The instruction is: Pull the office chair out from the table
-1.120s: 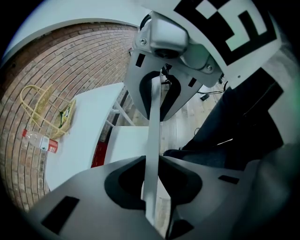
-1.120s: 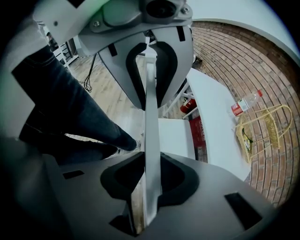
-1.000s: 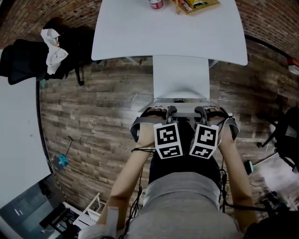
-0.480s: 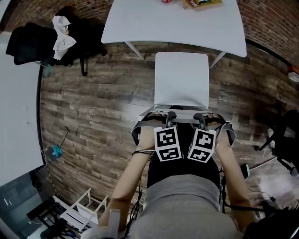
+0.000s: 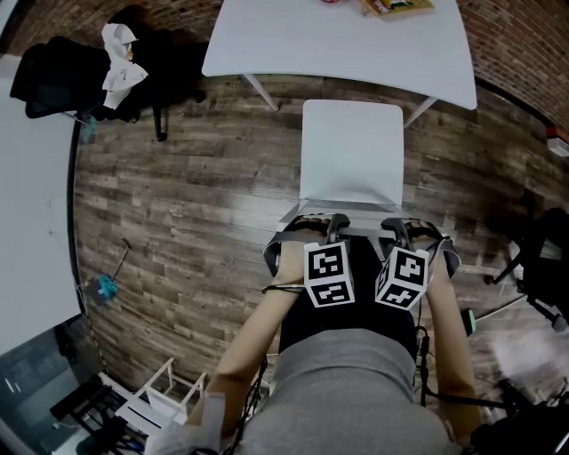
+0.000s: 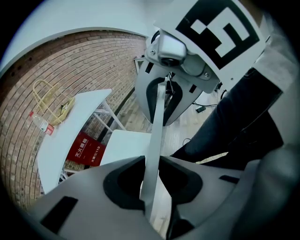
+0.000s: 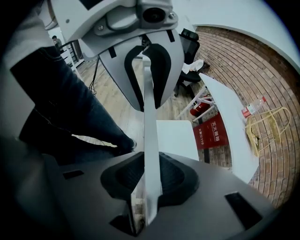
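Note:
A white office chair shows its seat (image 5: pixel 351 147) in the head view, just in front of the white table (image 5: pixel 293 49). Both grippers sit side by side on the top edge of its thin backrest, pointing steeply down. The left gripper (image 5: pixel 333 222) has the backrest edge (image 6: pixel 157 122) between its pads, which still touch it while the jaws are opening. Its own view shows its jaws (image 6: pixel 151 173) round that edge. The right gripper (image 5: pixel 396 227) is shut on the same edge (image 7: pixel 149 117), with the pads (image 7: pixel 151 178) pressing both sides.
A black chair draped with white cloth (image 5: pixel 80 75) stands at the far left, beside another white table (image 5: pixel 31 222). A yellow packet (image 5: pixel 396 7) lies on the near table. A black chair base (image 5: pixel 538 258) sits at the right. My legs are just behind the backrest.
The chair has slid out from under the table toward me, so its whole seat now shows. Both grippers came back with the backrest.

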The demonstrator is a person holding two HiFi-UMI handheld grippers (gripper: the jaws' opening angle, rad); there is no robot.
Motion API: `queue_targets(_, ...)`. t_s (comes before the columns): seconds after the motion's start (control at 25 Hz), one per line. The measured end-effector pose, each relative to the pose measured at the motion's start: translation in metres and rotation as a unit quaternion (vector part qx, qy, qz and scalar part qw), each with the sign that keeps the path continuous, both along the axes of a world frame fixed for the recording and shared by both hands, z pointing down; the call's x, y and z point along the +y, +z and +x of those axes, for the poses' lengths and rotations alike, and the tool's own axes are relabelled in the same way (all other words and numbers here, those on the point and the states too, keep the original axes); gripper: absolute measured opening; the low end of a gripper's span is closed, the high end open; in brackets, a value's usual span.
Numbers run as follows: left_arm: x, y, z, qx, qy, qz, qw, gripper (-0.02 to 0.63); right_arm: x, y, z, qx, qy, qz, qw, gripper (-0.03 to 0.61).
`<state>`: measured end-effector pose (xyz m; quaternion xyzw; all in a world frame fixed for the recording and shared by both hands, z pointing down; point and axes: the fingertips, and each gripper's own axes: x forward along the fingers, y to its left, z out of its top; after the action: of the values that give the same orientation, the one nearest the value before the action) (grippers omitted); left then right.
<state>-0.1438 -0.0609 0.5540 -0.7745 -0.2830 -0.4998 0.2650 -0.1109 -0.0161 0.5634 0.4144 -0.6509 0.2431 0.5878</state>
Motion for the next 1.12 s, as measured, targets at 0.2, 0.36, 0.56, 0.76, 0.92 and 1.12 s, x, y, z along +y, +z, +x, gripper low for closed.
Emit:
queue_targets(0.2,-0.002,0.0,0.001,0.017,0.002,-0.004,0.9999,0.098,-0.004,-0.001,0.0,-0.017,0.017,0.019,1.0,0.101)
queue_targets(0.36,0.011,-0.021,0.004,0.044,-0.008,-0.065,0.9969,0.112,-0.004,-0.009,-0.012,-0.05,0.021,0.029,0.998,0.183)
queue_targets(0.56,0.014,-0.079,0.024,0.107,-0.066,-0.182,0.9753,0.138,-0.027,-0.058,-0.006,-0.11,0.069,0.117,0.985,0.18)
queue_targets(0.76,-0.02,-0.123,0.055,0.198,-0.118,-0.185,0.9553,0.137,-0.061,-0.11,0.042,-0.109,0.186,0.262,0.941,0.081)
queue_targets(0.92,-0.05,-0.164,0.08,0.285,-0.194,-0.206,0.9157,0.103,-0.081,-0.145,0.068,-0.093,0.268,0.356,0.89,0.033)
queue_targets(1.12,-0.083,-0.195,0.096,0.356,-0.297,-0.235,0.8542,0.032,-0.091,-0.18,0.094,-0.113,0.379,0.458,0.796,0.026)
